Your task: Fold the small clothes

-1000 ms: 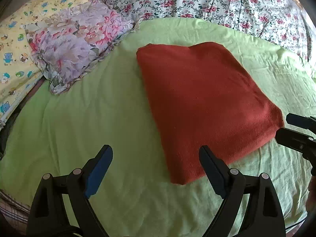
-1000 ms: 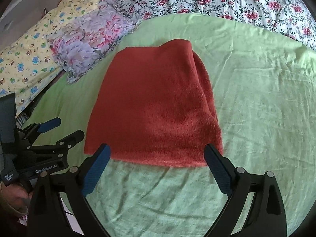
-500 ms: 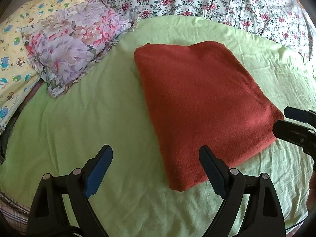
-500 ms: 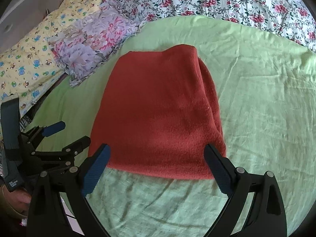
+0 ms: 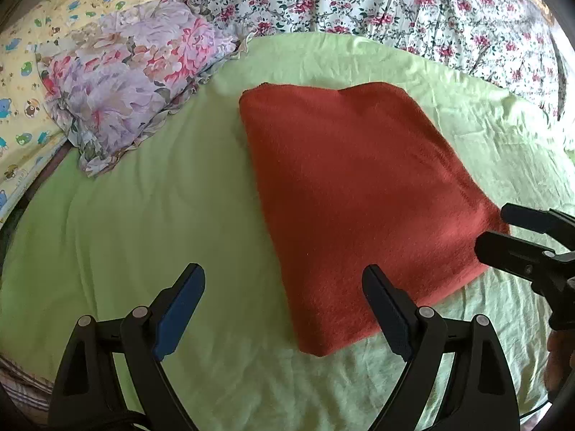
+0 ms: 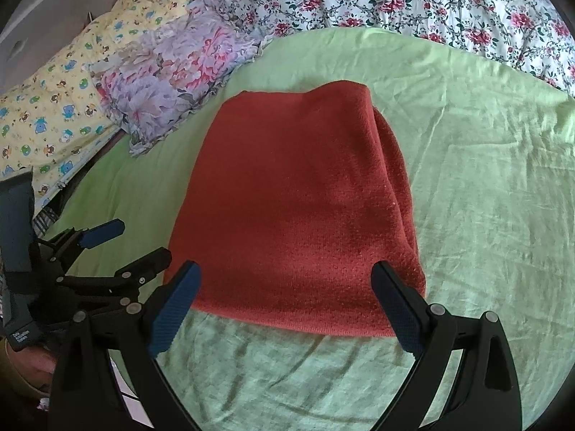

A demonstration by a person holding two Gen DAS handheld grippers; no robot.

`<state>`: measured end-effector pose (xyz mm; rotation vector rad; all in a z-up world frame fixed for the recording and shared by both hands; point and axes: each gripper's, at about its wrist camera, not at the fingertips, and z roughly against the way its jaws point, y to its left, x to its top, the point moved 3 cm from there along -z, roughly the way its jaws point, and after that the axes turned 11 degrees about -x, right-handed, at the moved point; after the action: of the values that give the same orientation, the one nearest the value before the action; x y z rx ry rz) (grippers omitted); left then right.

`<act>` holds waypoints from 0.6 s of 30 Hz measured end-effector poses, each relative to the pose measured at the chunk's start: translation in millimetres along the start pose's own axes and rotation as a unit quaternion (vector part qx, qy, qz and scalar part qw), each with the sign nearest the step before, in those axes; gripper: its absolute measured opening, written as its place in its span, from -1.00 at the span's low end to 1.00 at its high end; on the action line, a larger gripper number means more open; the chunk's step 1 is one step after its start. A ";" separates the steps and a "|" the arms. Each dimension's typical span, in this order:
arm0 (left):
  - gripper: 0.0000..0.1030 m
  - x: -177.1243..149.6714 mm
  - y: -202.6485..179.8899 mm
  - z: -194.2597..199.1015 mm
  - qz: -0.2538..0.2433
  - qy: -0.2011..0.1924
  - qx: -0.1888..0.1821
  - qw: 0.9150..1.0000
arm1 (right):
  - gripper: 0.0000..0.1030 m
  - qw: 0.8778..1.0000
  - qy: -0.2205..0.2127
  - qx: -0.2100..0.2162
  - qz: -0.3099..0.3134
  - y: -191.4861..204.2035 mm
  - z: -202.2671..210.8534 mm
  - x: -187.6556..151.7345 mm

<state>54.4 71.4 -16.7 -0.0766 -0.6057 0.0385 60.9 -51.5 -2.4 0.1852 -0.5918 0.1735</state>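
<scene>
- A folded red garment [image 5: 359, 194] is laid flat on the green sheet [image 5: 143, 215] of the bed, near its middle.
- The left claw [image 5: 284, 309] is held released above the sheet, its right finger over the garment's near corner; nothing is gripped.
- The right claw [image 6: 284, 305] is held released at the garment's near edge, nothing between its fingers.
- A floral pillow [image 6: 172, 82] is seen beside the garment, apart from it.
- A flowered quilt [image 5: 377, 10] is spread behind.

place: home bedroom | bed [image 5: 151, 215]: green sheet | floral pillow [image 5: 125, 89] at its head | yellow cartoon-print pillow [image 6: 54, 115] beside it | flowered quilt [image 5: 395, 10] along the far side
</scene>
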 end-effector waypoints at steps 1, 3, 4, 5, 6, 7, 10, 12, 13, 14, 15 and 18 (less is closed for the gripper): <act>0.74 -0.3 -0.7 0.6 0.001 -0.001 0.000 1.000 | 0.85 1.000 0.001 0.001 -0.001 -0.3 -0.8 0.1; 0.74 -0.8 -1.8 1.3 0.003 -0.002 0.000 1.000 | 0.86 1.000 0.000 0.000 -0.001 0.0 -1.1 0.2; 0.74 -0.9 -1.6 1.2 0.004 -0.002 0.000 1.000 | 0.86 1.000 0.000 0.001 0.000 0.0 -1.3 0.3; 0.74 -0.9 -1.2 1.4 0.005 -0.002 -0.001 1.000 | 0.86 1.000 0.000 0.001 0.000 0.2 -1.6 0.4; 0.74 -0.7 -0.8 1.7 0.006 -0.002 -0.001 1.000 | 0.86 1.000 0.000 0.001 0.001 0.4 -1.9 0.5; 0.74 -0.4 -0.5 1.8 0.006 -0.002 -0.002 1.000 | 0.86 1.000 0.000 0.001 0.000 0.9 -1.5 0.0; 0.74 0.2 0.1 2.6 0.008 -0.004 -0.003 1.000 | 0.86 1.000 0.000 0.002 -0.001 1.1 -1.9 0.5; 0.74 0.2 0.3 3.2 0.009 -0.005 -0.003 1.000 | 0.86 1.000 0.001 0.002 0.000 0.6 -1.8 0.5; 0.74 0.1 0.0 3.4 0.010 -0.005 -0.003 1.000 | 0.86 1.000 0.000 0.002 0.001 0.2 -1.6 0.4; 0.74 0.2 0.3 3.6 0.010 -0.005 -0.003 1.000 | 0.86 1.000 0.000 0.002 0.002 -0.3 -1.7 0.5; 0.74 -0.2 -0.2 4.2 0.011 -0.006 -0.003 1.000 | 0.86 1.000 0.000 0.002 0.001 -0.4 -1.9 0.7; 0.74 -0.3 0.6 5.2 0.012 -0.007 -0.003 1.000 | 0.86 1.000 -0.001 0.001 -0.002 -0.9 -1.5 1.5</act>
<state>51.2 72.3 -12.7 -0.0891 -0.6185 0.0608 63.1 -51.9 -2.9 0.1879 -0.5925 0.1697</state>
